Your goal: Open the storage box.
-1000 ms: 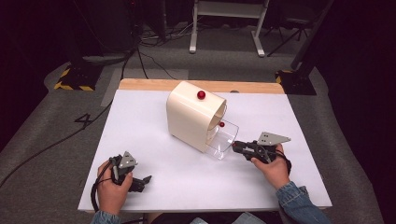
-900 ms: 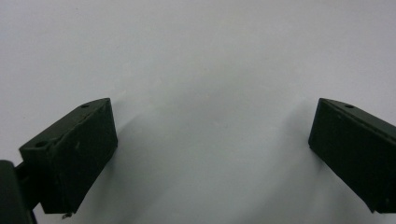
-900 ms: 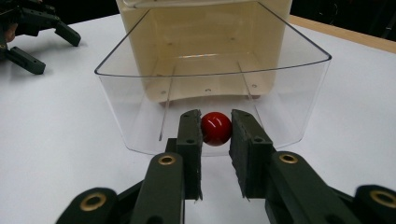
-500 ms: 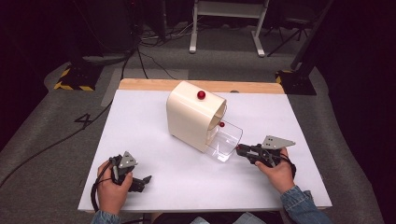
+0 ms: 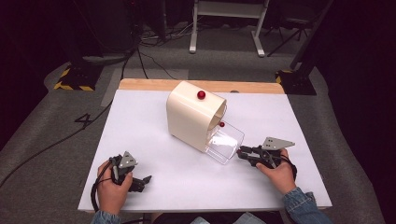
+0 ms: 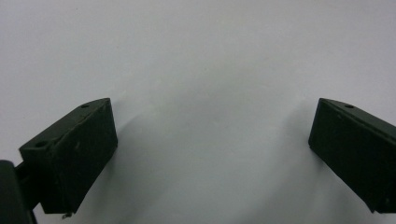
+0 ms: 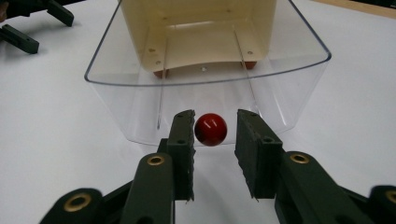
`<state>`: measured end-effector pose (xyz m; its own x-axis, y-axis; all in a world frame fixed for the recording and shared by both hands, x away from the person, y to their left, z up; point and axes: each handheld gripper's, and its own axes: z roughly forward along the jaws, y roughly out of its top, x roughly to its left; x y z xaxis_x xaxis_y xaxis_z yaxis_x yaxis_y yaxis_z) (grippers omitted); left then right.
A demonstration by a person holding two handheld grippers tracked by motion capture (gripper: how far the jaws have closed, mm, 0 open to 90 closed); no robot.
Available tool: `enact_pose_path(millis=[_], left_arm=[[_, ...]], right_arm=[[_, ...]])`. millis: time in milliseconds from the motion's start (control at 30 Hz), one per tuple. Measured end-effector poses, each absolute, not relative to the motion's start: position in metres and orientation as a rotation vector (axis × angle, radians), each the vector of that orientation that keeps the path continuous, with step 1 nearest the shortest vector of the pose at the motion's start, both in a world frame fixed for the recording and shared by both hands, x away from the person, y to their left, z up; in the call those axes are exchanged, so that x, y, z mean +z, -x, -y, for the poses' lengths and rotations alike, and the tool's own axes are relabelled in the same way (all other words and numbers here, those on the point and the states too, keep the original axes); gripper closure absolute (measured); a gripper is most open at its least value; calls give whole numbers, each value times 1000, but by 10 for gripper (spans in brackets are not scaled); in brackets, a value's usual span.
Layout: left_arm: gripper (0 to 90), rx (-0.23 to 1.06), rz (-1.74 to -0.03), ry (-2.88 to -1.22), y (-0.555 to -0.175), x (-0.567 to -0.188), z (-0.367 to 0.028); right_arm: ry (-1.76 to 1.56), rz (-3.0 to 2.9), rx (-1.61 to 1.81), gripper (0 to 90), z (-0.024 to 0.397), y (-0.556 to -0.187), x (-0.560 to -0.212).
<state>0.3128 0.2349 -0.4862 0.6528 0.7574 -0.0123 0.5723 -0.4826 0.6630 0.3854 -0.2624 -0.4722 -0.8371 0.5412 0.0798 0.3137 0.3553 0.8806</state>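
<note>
Right gripper view: right gripper [image 7: 215, 154] brackets drawer's [image 7: 205, 70] red knob [image 7: 210, 129], untouched.

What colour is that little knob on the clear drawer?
Red. The knob shows best in the right gripper view, between the right gripper's fingers.

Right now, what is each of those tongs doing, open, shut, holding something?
Left tongs: open, holding nothing, over the bare table.
Right tongs: open, jaws either side of the drawer's red knob, not clamped.

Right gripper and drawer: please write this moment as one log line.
right gripper: open, jaws beside red knob | clear drawer: pulled out | left gripper: open, on table
</note>
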Motion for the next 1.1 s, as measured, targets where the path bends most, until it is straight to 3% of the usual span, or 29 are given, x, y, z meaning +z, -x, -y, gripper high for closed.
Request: enact_pose_path(millis=[33,167,533,833,1100], left_arm=[[14,373,-1029,-2226,-313,-486,-235],[15,376,-1028,-2227,-313,-486,-235],[15,376,-1027,-2227,-313,-486,-235],[14,377,-1026,-2227,-313,-486,-235],[14,377,-1028,-2226,-312,-486,-235]], right_arm=[[-788,-2395,1469,620,264,-386,-473],[-790,-2391,1461,582,268,-384,-472],[-730,-2339,1472,570,270,-380,-444],[-637,-2299,1522,563,246,-395,-398],[-586,-2290,1552,570,224,-405,-384]])
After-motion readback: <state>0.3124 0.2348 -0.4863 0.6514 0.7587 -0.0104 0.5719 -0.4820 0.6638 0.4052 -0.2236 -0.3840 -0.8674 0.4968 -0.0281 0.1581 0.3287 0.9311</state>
